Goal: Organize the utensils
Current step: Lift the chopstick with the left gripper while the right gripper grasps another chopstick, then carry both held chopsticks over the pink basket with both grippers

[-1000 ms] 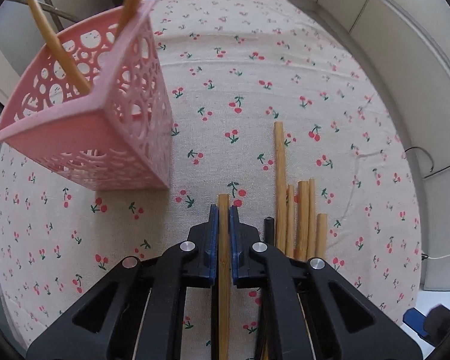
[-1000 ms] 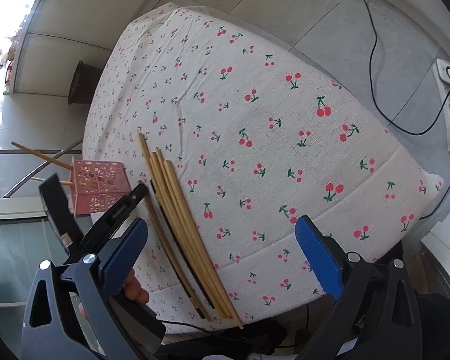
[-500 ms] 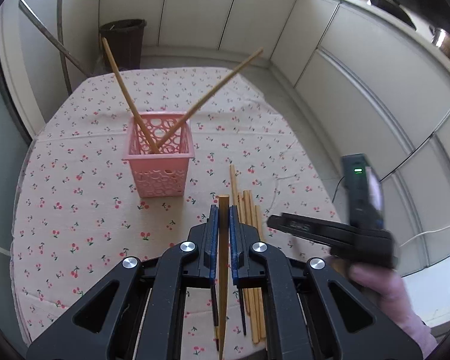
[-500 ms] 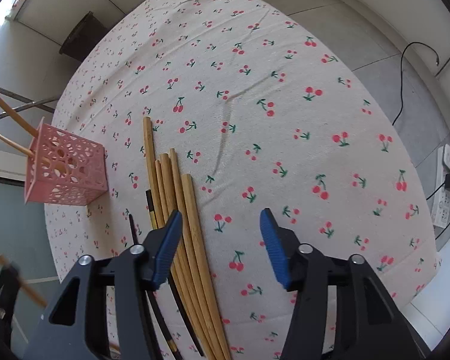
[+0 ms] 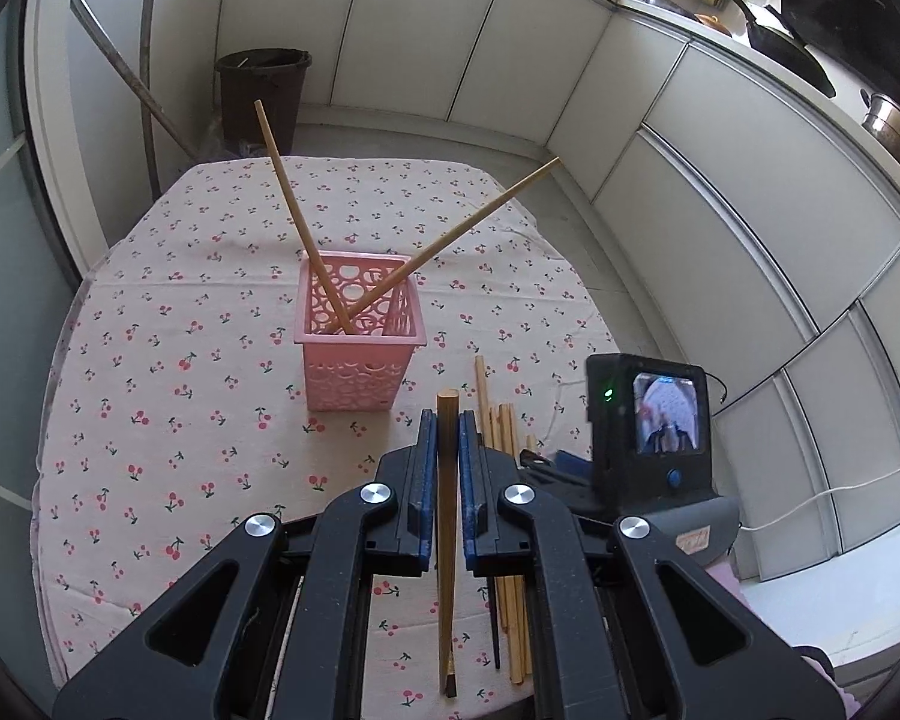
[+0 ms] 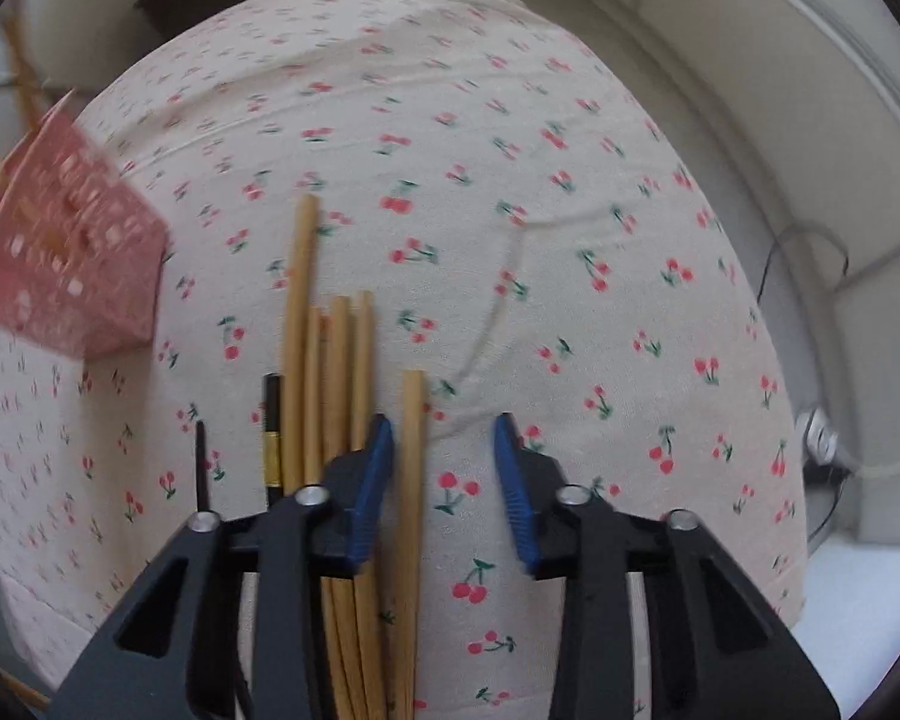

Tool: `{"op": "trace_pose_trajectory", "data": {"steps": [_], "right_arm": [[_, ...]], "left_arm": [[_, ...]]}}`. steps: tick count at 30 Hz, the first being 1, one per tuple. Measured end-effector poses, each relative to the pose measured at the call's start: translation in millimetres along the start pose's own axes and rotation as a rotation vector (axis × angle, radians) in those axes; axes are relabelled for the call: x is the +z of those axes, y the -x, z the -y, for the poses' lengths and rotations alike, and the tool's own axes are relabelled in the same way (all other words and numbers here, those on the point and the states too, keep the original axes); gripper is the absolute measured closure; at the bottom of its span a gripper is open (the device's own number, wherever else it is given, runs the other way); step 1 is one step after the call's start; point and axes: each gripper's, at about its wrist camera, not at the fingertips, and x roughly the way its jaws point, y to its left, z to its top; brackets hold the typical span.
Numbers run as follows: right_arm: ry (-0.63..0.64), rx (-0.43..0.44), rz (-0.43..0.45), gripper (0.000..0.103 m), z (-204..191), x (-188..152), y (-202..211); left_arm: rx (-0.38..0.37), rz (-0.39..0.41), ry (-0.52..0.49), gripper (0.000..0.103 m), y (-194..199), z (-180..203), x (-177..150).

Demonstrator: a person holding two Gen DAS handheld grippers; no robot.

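Blurring pink basket (chopsticks' ends hidden)

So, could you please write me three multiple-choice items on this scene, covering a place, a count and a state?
1. Where do the loose wooden chopsticks lie against the pink perforated plastic basket, in the left wrist view?
A. Behind it
B. To its right, on the cherry-print tablecloth
C. Inside it

2. How many wooden chopsticks stand in the basket?
A. Two
B. Four
C. None

3. What is the left hand-held gripper doing?
A. Open, empty
B. Shut on a spoon
C. Shut on a wooden chopstick

Answers: 1 B, they lie flat on the cloth right of the basket. 2 A, two lean out crossed. 3 C, its blue pads press one stick.
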Motion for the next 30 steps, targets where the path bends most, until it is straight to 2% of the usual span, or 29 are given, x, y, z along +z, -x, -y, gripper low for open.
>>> {"op": "trace_pose_trajectory", "data": {"steps": [1, 2, 4, 6, 10, 21, 30], "right_arm": [[0.02, 0.008, 0.003, 0.094, -4.2, -0.8, 0.7], [0.028, 0.02, 0.002, 0.095, -5.4, -0.8, 1.0], [-0.008, 0.072, -0.003, 0.096, 4.0, -0.4, 1.6], [-0.059, 0.16, -0.002, 0.096, 17.7, 1.0, 2.4], [-0.15, 0.261, 0.058, 0.096, 49.6, 0.7, 22.7], [-0.18, 0.362, 0.321, 0.096, 74.9, -18.2, 130.3], [-0.192, 0.406, 0.467, 0.096, 92.5, -22.1, 191.3]], "left_arm": [[0.002, 0.001, -0.002, 0.097, -0.1, 0.3, -0.1], [0.004, 0.002, -0.004, 0.097, -0.5, 0.5, -0.2], [0.007, 0.005, -0.008, 0.097, -1.6, 0.0, -0.9], [0.005, 0.011, -0.007, 0.097, -1.2, -1.5, -1.2], [-0.005, 0.027, -0.005, 0.097, 4.4, -3.3, -0.6], [-0.015, 0.139, -0.023, 0.097, 44.3, 3.0, -0.3], [-0.042, 0.242, -0.034, 0.097, 83.6, 10.4, 8.7]]}}
